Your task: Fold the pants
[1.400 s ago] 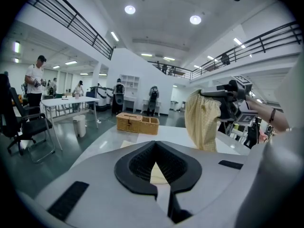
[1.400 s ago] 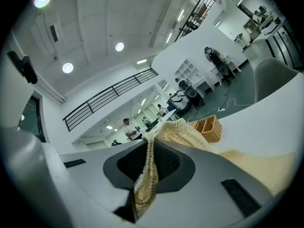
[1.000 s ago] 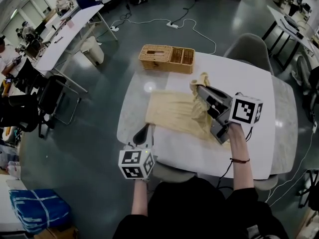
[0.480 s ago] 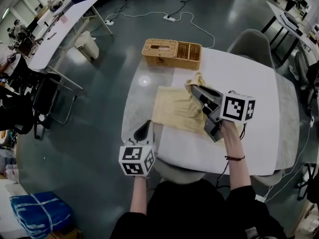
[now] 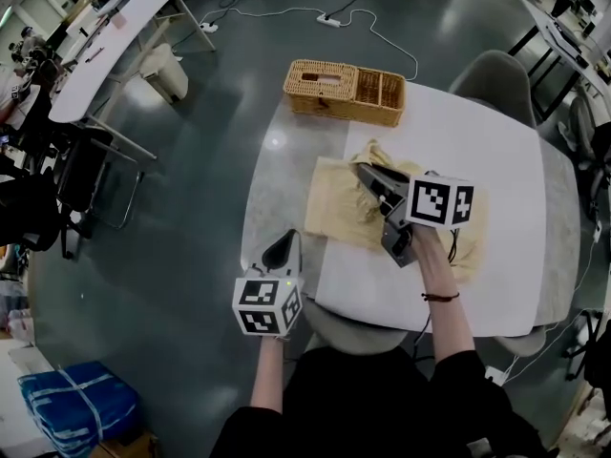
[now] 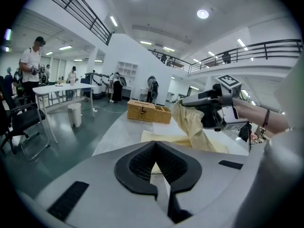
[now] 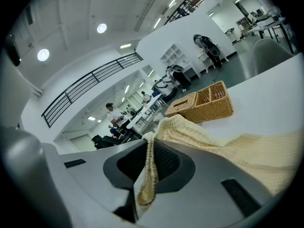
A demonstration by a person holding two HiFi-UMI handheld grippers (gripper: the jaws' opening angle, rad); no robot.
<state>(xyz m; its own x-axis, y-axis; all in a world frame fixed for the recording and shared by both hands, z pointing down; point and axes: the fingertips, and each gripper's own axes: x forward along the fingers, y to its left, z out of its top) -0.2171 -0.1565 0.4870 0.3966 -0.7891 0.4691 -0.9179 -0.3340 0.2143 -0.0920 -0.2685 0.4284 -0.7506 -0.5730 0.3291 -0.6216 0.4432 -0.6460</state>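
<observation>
**Head view: cream pants half lifted over a white table**

Head view finds my right gripper (image 5: 368, 174) clamped on a bunched edge of the cream pants (image 5: 334, 208). It holds that fold raised above the rest of the cloth, which lies spread on the white table (image 5: 506, 170). Right gripper view confirms it: knit fabric is pinched between the jaws and trails away to the tabletop. My left gripper (image 5: 284, 242) hovers at the table's near left edge, apart from the pants, its jaws pressed together with nothing between them. A wicker basket (image 5: 344, 92) sits at the table's far edge, beyond the pants. A grey chair (image 5: 489, 82) stands at the far side.
</observation>
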